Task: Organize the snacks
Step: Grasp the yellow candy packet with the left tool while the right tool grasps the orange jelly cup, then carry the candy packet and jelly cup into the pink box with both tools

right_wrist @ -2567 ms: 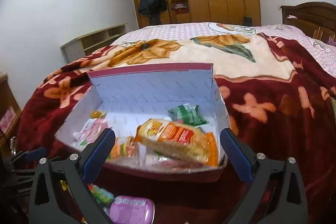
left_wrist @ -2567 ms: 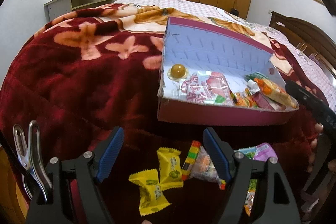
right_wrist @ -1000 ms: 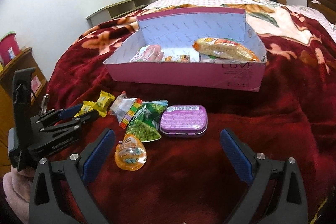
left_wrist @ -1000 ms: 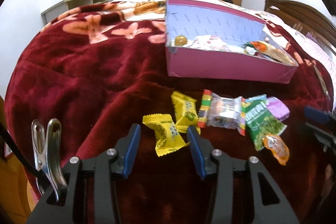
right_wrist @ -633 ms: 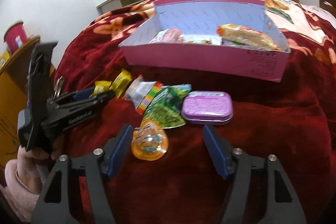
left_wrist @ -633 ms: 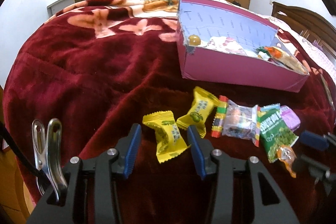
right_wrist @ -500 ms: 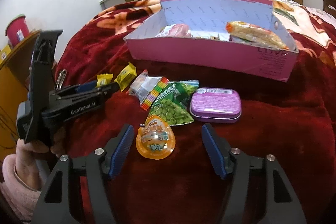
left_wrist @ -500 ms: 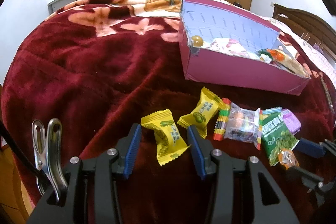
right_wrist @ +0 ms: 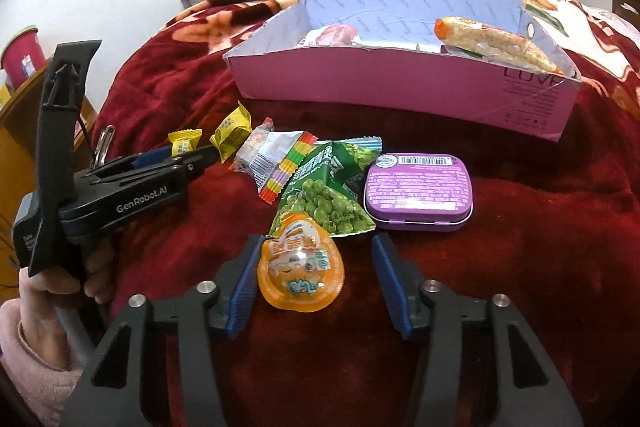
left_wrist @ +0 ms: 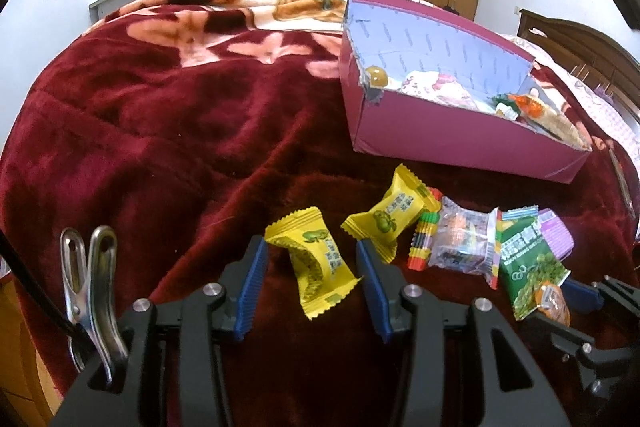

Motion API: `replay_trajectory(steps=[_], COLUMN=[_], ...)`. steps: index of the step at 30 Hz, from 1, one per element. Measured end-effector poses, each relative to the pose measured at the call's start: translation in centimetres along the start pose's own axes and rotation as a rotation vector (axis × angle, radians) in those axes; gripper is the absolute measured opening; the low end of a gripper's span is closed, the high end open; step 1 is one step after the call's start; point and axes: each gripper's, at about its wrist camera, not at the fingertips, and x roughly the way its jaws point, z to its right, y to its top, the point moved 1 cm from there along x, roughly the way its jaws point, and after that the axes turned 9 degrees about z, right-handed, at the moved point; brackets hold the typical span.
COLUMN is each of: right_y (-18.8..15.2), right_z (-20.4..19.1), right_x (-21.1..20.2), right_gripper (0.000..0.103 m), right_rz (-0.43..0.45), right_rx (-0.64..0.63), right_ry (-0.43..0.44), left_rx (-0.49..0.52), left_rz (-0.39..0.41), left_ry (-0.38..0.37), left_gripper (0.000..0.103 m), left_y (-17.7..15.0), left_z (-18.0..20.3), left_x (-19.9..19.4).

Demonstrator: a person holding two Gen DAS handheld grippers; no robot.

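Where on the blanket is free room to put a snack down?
Bare blanket lies left of the pink box and the yellow candies, and right of the purple tin. The strip between box and grippers is crowded with snacks.

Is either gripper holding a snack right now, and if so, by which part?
Nothing is held. The left gripper stands open around the yellow candy; the right gripper stands open around the orange jelly cup.
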Motion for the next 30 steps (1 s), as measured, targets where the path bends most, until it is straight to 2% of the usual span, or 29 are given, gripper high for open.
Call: replay_trajectory(steps=[5,20,30], right_y=[-0.1,-0.1,1.1], right_z=[0.1,-0.3,0.6], right_x=[-0.4,-2.5,-4.2], right_gripper=[0.039,0.038,0.038], right_rz=[0.011,0.07,0.128], right_rx=[0.002,-0.001,0.022], right_ry=[0.015,0.047,0.043], left_rx=[-0.009,0.019,0.019], left_rz=[0.024,0.107,0.127], left_ry=[0.007,-0.035,-0.064], left_gripper=[0.031,0.031,0.031], left_y=[0.1,1.0,2.3], left_z=[-0.2,1.5,2.6], left_x=[-0.9,-4.8,-6.5])
